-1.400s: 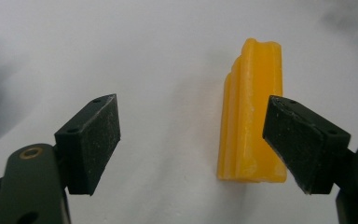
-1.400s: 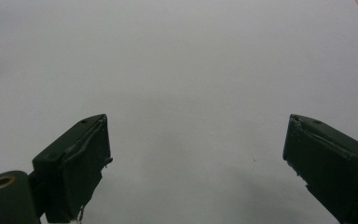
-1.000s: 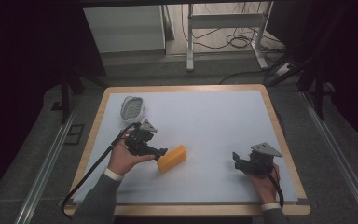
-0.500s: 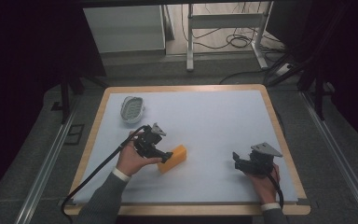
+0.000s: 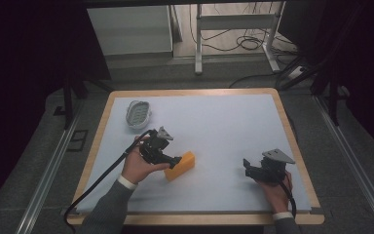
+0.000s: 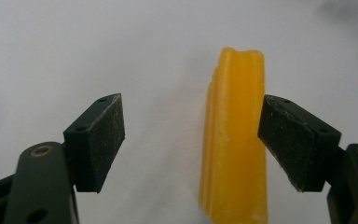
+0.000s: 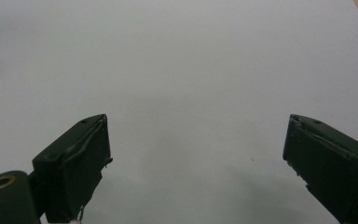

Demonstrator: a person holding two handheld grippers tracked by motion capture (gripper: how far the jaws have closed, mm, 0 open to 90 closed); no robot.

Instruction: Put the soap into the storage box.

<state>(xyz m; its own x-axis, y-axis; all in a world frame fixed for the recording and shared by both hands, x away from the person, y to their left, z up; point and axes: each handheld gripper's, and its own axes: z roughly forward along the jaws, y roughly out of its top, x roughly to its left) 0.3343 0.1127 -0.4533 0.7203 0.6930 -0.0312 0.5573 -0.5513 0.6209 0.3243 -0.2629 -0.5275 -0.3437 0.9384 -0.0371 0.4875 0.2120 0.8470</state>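
Since a second earlier, the left claw (image 5: 175, 160) had slid rightward from near the grey dish (image 5: 138, 114), jaws spread around the yellow block (image 6: 235, 140) lying left of centre toward the surface's (image 5: 224, 122) near edge. Centring before squeezing seemed wise: the right pad (image 6: 293, 140) almost touched. The right claw (image 5: 247, 165) waited spread.

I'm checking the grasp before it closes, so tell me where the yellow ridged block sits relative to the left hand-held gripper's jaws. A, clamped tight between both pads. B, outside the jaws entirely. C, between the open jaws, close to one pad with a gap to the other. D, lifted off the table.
C: in the left gripper view the yellow ridged block stands between the open jaws of the left hand-held gripper, near one pad, with a wide gap to the other.
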